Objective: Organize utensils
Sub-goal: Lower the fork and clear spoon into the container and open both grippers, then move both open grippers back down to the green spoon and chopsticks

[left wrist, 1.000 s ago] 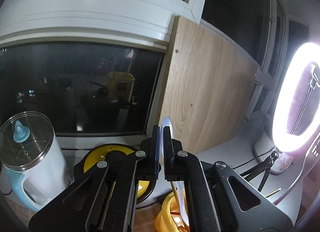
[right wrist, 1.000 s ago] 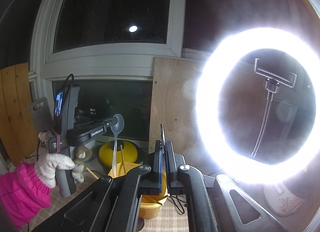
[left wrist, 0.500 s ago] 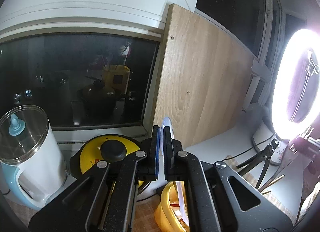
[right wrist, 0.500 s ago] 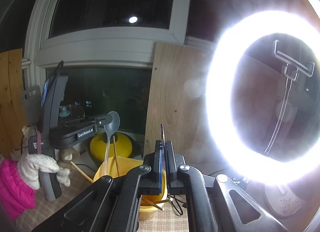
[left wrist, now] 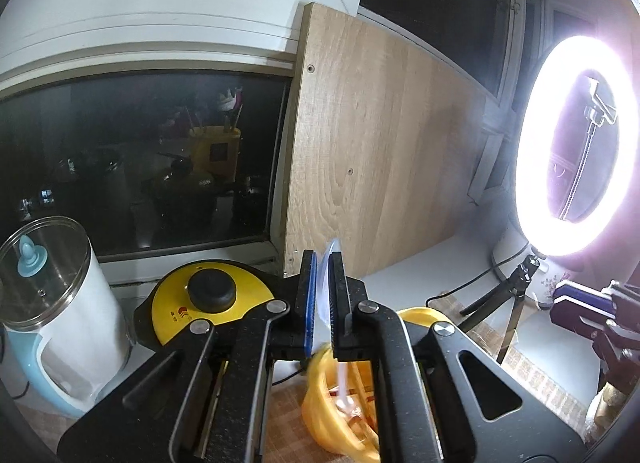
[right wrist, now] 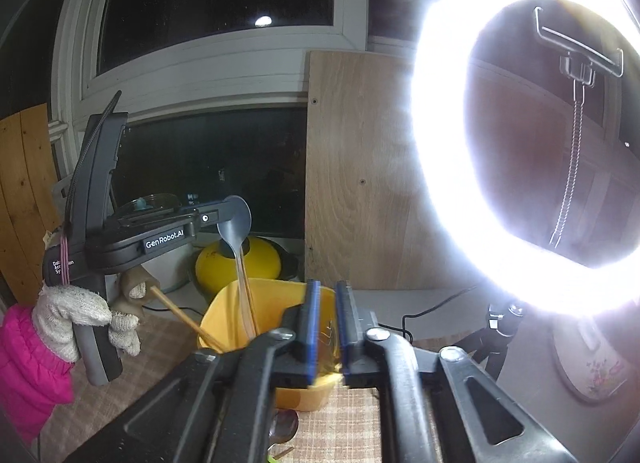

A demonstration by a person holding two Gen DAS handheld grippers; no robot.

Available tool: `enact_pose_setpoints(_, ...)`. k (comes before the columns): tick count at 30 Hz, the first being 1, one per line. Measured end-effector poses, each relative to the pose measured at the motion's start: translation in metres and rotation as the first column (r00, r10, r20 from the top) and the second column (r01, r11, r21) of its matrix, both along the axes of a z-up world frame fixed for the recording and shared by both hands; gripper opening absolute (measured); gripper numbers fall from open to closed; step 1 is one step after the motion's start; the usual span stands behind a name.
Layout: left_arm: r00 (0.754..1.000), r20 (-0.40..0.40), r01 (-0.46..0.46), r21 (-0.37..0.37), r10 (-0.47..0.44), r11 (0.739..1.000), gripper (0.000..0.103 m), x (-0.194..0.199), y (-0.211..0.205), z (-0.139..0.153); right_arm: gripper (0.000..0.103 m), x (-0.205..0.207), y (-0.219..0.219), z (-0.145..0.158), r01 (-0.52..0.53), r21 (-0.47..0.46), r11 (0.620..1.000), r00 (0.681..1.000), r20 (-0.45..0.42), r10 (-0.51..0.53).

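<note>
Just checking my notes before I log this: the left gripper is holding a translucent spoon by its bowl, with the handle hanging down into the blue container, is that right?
Not quite: the container is yellow, as the right wrist view shows. The left gripper does hold the translucent spoon by its bowl, handle hanging into it.

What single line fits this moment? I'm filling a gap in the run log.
left gripper: shut on spoon | spoon: handle down in yellow holder | right gripper: fingers opening, nothing between them
</note>
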State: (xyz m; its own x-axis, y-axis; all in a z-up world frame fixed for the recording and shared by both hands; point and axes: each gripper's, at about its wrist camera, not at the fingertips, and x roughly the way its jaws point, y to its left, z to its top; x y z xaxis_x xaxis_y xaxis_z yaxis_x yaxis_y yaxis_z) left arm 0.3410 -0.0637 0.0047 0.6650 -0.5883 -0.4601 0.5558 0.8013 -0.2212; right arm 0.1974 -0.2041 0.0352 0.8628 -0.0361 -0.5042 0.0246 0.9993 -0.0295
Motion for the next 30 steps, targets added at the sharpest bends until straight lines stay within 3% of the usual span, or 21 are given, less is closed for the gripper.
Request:
enact_pose_setpoints(19,1.000,0.004,-0.018,0.012,0.018,1.000,0.005,-0.030,0.012,0.020,0.022,-0.043,-0.007,0.010,-0.033,0.045,0.998,0.999,0.017,0.033)
enact_pose_setpoints(30,0.999,0.042,-0.033,0.016,0.033,0.999,0.009,-0.086,0.028,0.050,0.032,-0.085,-0.032,0.016,-0.026,0.102,0.994,0.999,0.028,0.024)
